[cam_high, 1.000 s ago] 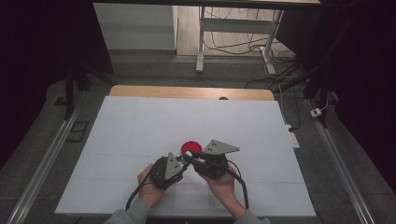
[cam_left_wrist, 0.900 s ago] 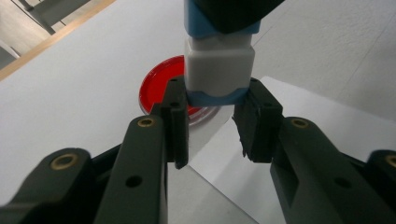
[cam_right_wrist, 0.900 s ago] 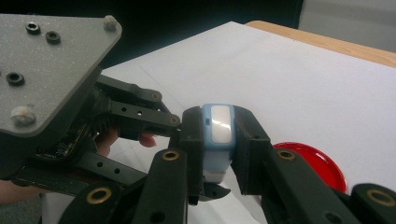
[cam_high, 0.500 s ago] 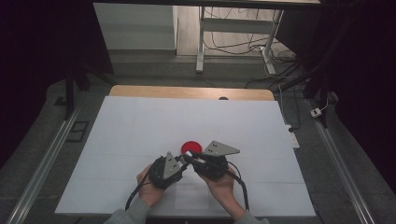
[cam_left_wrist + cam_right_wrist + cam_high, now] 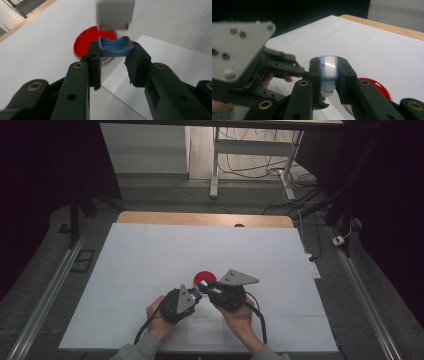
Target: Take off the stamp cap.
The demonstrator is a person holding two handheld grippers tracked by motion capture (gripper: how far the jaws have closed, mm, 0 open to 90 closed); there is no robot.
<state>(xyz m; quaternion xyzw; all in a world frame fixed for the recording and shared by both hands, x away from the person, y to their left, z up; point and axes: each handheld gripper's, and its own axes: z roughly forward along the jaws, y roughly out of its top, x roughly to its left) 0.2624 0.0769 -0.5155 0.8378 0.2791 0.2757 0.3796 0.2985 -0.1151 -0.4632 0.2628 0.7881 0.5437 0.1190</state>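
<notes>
Grippers [image 5: 200, 291] pinch blue case [image 5: 115, 47] beside red lid [image 5: 203, 277], mid-table.

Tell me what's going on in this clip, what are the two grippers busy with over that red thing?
A person at a white table works a gripper in each hand. The left gripper is shut on a small blue cap. The right gripper is shut on a blue and white case, which hangs just above the cap in the left gripper view. The two pieces look slightly apart. Both are held over a red dish lying on the table.
</notes>
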